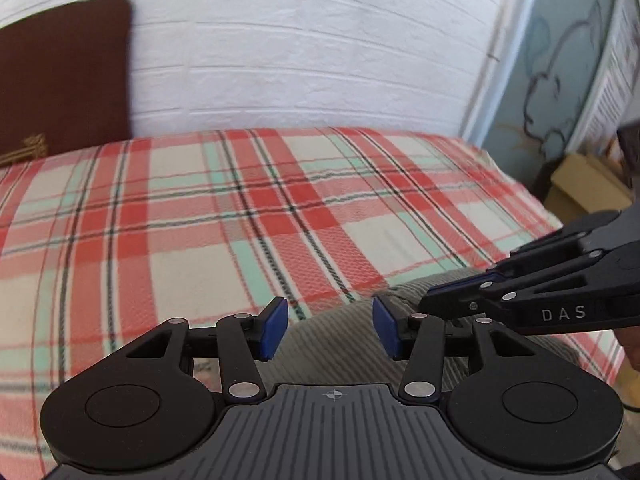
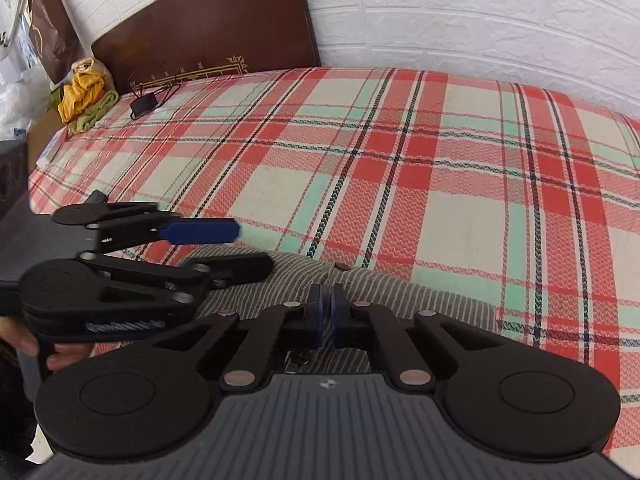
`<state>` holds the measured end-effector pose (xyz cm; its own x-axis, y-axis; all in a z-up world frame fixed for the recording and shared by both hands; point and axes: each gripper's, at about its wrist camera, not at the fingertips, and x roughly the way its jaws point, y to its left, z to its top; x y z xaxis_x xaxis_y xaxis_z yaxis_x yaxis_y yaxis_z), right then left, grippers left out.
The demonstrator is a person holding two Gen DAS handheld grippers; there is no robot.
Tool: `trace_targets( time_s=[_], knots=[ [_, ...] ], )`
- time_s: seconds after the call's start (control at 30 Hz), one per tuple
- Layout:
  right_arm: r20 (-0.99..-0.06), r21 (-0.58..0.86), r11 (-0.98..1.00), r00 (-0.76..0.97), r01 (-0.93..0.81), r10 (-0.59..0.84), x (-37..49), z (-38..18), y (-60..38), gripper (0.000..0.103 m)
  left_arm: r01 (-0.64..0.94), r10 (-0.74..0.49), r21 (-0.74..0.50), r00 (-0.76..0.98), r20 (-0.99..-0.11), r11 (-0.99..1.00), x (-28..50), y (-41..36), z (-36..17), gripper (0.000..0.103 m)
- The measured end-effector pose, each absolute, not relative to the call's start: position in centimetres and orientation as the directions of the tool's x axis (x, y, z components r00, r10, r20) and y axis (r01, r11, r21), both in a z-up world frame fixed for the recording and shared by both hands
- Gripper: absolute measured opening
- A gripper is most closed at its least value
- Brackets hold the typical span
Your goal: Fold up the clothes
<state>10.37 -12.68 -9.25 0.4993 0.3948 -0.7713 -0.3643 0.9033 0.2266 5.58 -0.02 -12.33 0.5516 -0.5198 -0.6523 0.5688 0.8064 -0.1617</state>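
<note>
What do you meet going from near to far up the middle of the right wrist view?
Right gripper, shut on the striped grey garment → plaid bedsheet → brown headboard at the far left and the white brick-pattern wall.

Both cams are riding on the grippers, looking forward and down along the fingers at the plaid bed cover (image 1: 248,216), pretty close in. The left one is facing the white brick wall (image 1: 304,52), the right one is angling toward the brown headboard (image 2: 208,28). Both are catching the same striped garment (image 2: 420,292), and each is seeing the other gripper, slightly blurred.
</note>
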Motion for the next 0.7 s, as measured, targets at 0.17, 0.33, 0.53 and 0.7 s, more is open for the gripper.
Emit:
trace_targets(
  time_s=[0.17,0.33,0.53,0.7],
  knots=[
    [-0.765,0.272,0.899,0.49,-0.342,0.418,10.8,-9.3,-13.2,0.003,0.596,-0.48,-0.091,0.535,-0.695,0.798,5.7,-1.9,-14.3,0.059],
    [-0.74,0.388,0.869,0.458,-0.307,0.492,11.3,-9.6,-13.8,0.003,0.629,-0.494,-0.066,0.537,-0.684,0.775,4.8,-2.5,-15.0,0.059],
    [-0.729,0.408,0.859,0.456,-0.309,0.51,11.2,-9.7,-13.8,0.003,0.668,-0.596,-0.187,0.458,-0.66,0.72,5.2,-1.3,-14.3,0.059],
    [-0.737,0.434,0.859,0.442,-0.272,0.512,11.5,-10.6,-14.0,0.003,0.671,-0.596,-0.206,0.425,-0.681,0.713,5.8,-1.6,-15.3,0.059]
  ],
)
